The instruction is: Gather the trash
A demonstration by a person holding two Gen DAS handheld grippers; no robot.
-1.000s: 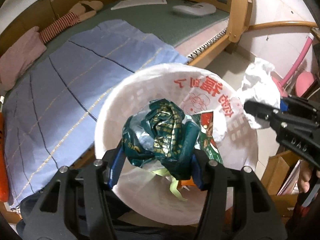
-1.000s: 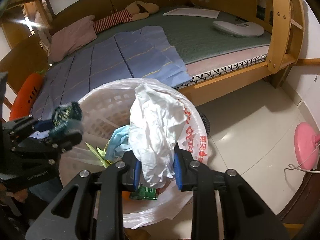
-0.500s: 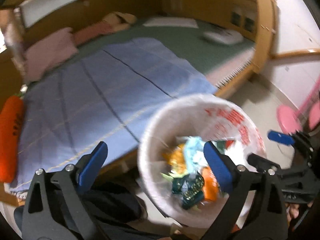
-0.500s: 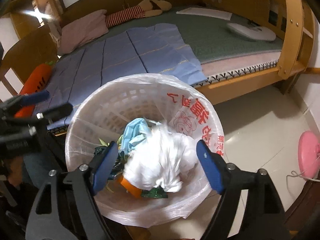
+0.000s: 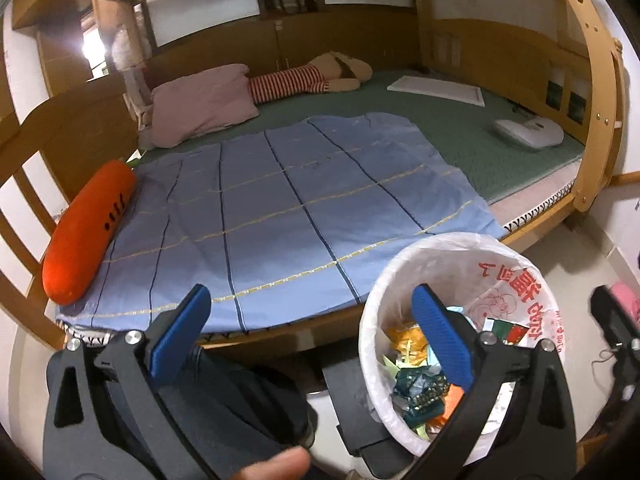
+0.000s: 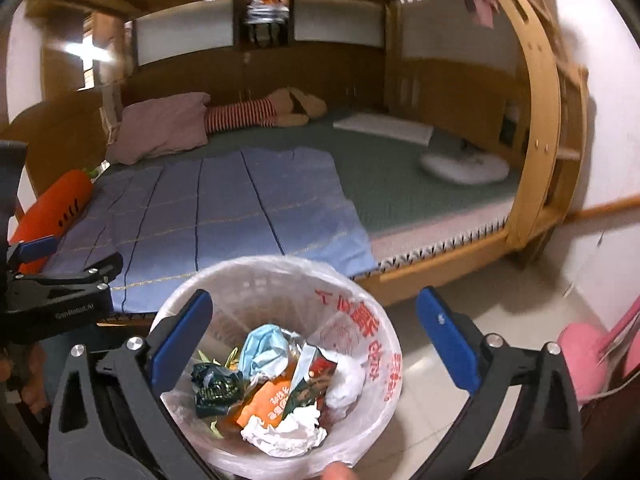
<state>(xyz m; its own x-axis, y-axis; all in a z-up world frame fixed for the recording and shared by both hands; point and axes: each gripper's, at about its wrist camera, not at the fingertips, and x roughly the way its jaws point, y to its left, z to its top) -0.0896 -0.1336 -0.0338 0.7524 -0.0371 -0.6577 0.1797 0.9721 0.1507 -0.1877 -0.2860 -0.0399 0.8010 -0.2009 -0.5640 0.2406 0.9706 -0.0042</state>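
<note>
While the left wrist view is mostly showing the bed, the right one is looking straight down into the bin. Left claw (image 5: 310,332) is sitting wide apart with nothing in it, the orange carrot pillow (image 5: 86,236) off to its far left, the blue blanket (image 5: 288,216) ahead, and the white lined trash bin (image 5: 516,256) behind its right finger. Right claw (image 6: 314,334) is gaping apart too, hovering over the bin (image 6: 256,276), where the dark green wrapper (image 6: 214,386), blue mask (image 6: 262,350), orange packet (image 6: 264,402) and crumpled white tissue (image 6: 286,430) are lying. Beige floor tile (image 6: 424,360) is showing off right. Red print on the liner is looking upside down, can't read it.
</note>
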